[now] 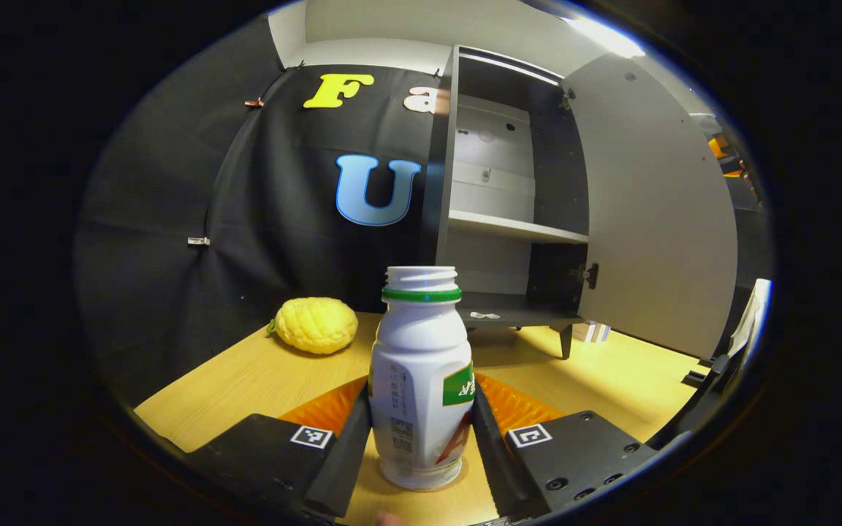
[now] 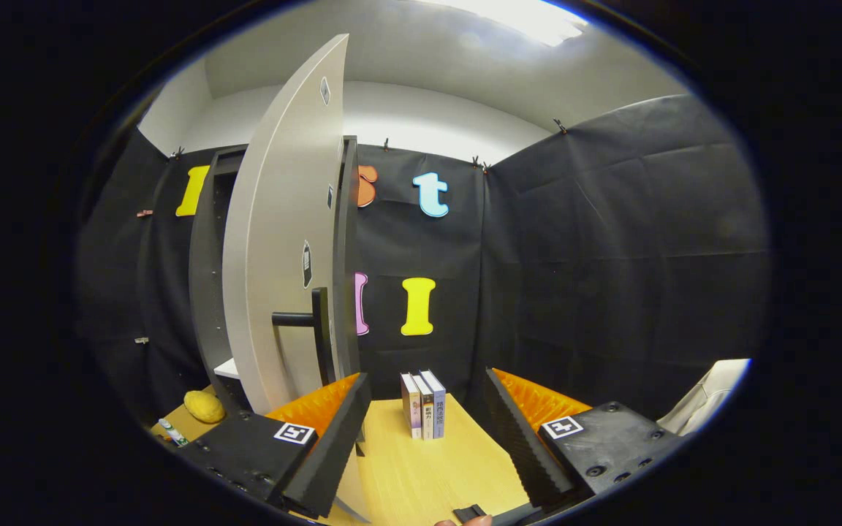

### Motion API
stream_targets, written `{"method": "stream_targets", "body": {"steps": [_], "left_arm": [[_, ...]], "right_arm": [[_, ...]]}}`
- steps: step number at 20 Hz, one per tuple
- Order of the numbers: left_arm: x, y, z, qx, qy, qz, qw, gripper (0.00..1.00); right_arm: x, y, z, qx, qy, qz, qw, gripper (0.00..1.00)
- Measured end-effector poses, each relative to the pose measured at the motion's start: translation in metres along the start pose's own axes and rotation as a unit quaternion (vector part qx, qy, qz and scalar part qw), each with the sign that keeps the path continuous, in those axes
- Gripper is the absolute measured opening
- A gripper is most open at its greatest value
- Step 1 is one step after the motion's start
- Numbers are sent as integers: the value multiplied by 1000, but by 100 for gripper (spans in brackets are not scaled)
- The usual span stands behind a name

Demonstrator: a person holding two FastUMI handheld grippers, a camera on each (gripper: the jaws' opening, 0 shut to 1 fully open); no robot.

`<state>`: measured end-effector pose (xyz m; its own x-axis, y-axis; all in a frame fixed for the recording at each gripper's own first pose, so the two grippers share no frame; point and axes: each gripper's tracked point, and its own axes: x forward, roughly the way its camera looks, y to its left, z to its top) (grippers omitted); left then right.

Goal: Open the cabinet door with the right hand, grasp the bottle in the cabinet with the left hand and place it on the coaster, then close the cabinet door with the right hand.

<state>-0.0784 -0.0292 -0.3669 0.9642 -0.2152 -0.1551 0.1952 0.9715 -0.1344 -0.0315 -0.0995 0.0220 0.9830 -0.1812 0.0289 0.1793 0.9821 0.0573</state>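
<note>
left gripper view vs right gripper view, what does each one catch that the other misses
Left gripper view: a white bottle upright between the left gripper's fingers, and the cabinet's bare shelf.

Right gripper view: the door's dark handle on its outer face, and three books standing on the table beyond the open right gripper.

Both: the open cabinet door, the wooden table and a yellow pineapple-like toy.

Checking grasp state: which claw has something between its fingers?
The left claw: the white bottle stands between its fingers. The right claw is open, bare table between.
</note>
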Motion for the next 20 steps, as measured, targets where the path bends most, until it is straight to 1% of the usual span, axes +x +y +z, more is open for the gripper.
{"method": "stream_targets", "body": {"steps": [2,4,7,11,12,13,17,18,19,20], "left_arm": [[5,-1,-6,-1,0,1,1000,72],[10,-4,-8,11,-3,-4,1000,72],[18,-14,-10,25,-8,-26,999,73],[27,-20,-24,52,-3,-49,997,73],[28,-22,-28,53,-1,-54,997,73],[28,-24,-31,52,2,-57,997,74],[25,-27,-32,38,7,-58,998,75],[24,-28,-33,37,11,-58,998,76],[23,-27,-33,37,15,-56,998,82],[23,-25,-32,36,18,-54,998,85]], "right_arm": [[-1,0,1,-2,-2,0,1000,97],[1,-1,2,-6,-3,-2,1000,97],[0,0,0,-5,2,-2,1000,97],[0,0,1,-15,2,-5,1000,97],[-1,-1,1,-15,2,-6,1000,100],[0,-1,1,-15,3,-7,1000,97],[-1,-1,1,-14,4,-15,1000,97],[-1,-2,1,-14,3,-17,1000,97],[0,-1,2,-14,3,-18,1000,97],[-1,-1,1,-12,3,-18,1000,97]]}}
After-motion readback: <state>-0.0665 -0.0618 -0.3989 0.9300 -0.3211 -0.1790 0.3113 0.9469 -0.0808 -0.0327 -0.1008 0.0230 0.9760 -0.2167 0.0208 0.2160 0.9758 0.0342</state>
